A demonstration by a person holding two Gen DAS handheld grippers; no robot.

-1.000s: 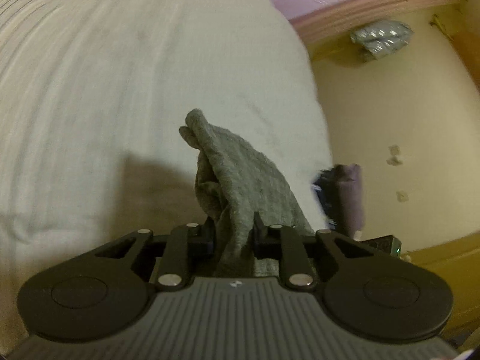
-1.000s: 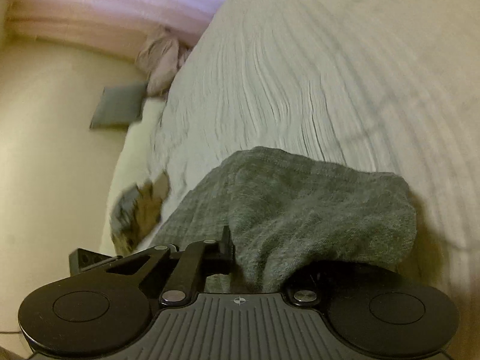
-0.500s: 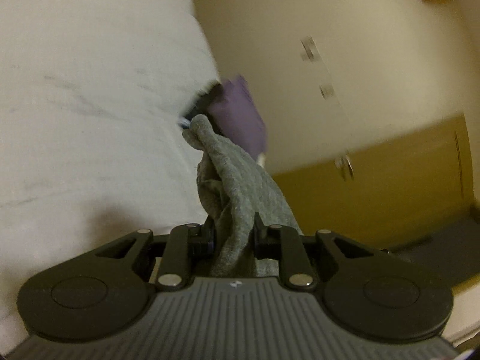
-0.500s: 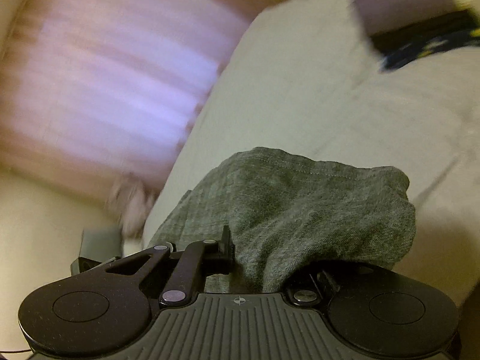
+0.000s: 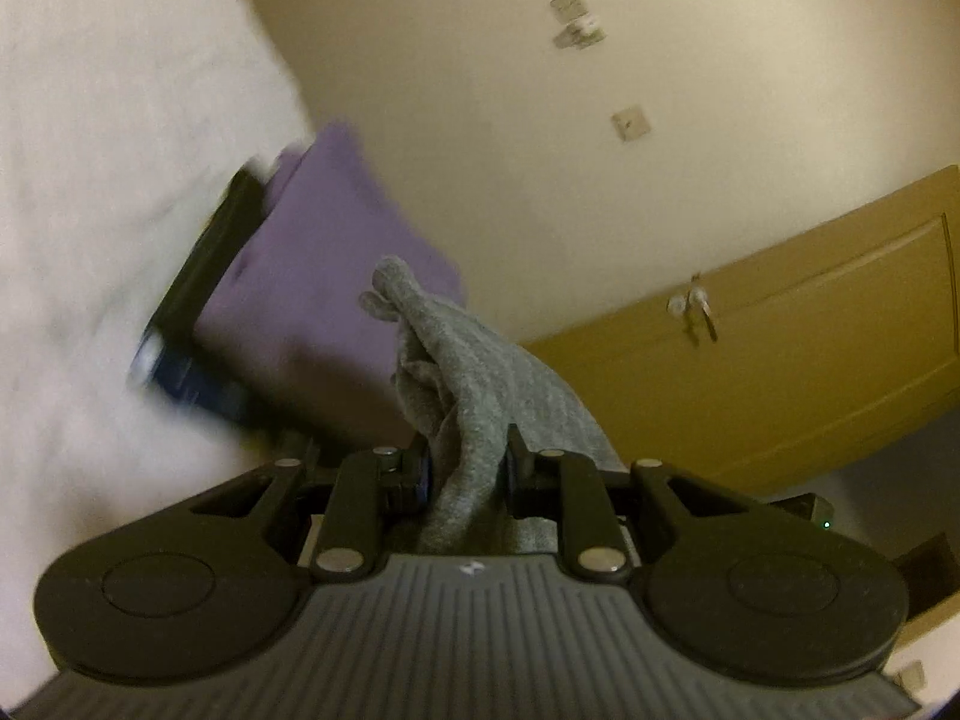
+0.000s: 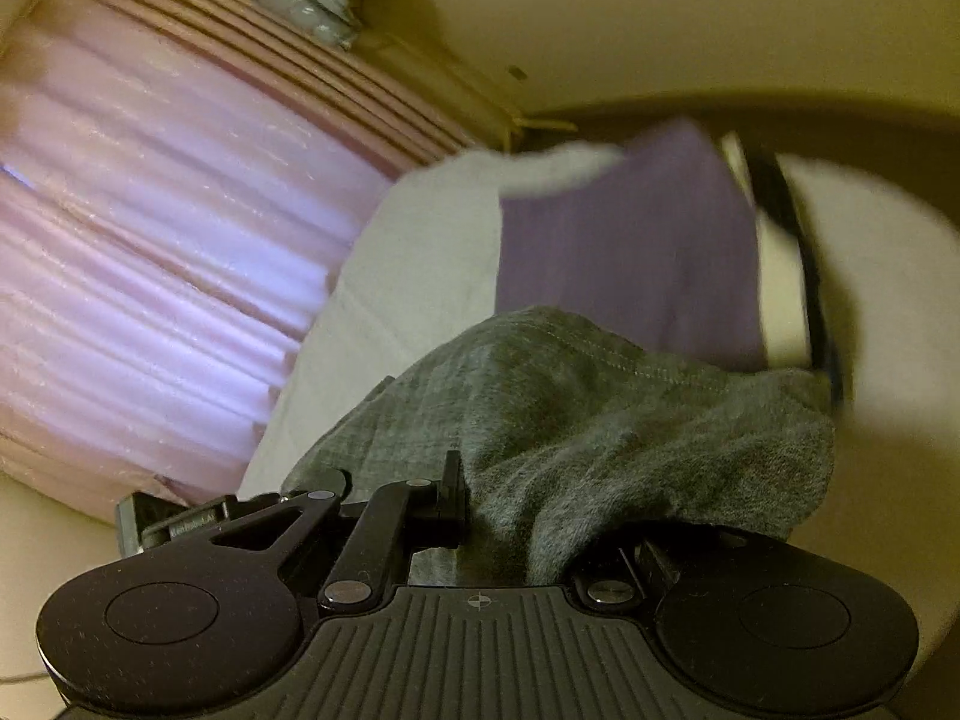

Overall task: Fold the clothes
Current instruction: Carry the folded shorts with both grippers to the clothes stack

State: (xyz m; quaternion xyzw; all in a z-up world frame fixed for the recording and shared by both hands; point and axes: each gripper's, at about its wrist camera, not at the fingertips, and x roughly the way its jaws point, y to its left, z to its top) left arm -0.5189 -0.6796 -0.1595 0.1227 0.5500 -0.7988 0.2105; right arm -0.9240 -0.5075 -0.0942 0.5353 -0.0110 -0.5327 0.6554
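My left gripper (image 5: 467, 468) is shut on a bunched fold of a grey knit garment (image 5: 480, 384) that sticks up between its jaws. My right gripper (image 6: 528, 516) is shut on the same grey garment (image 6: 600, 420), which drapes over and hides its right finger. Both hold the garment lifted above the white bed (image 5: 90, 180). A folded purple garment (image 5: 312, 276) lies on a dark folded one (image 5: 204, 300) near the bed's edge; the purple one also shows in the right wrist view (image 6: 630, 252).
A cream wall with switches (image 5: 576, 18) and a yellow-brown door with a handle (image 5: 696, 312) stand beyond the bed. A pink curtain (image 6: 150, 228) hangs on the left in the right wrist view, and the white bed (image 6: 420, 264) lies below it.
Both grippers have swung with the grey garment away from the open bed toward the stack of folded clothes, which now looks closer. Both grips stay shut.
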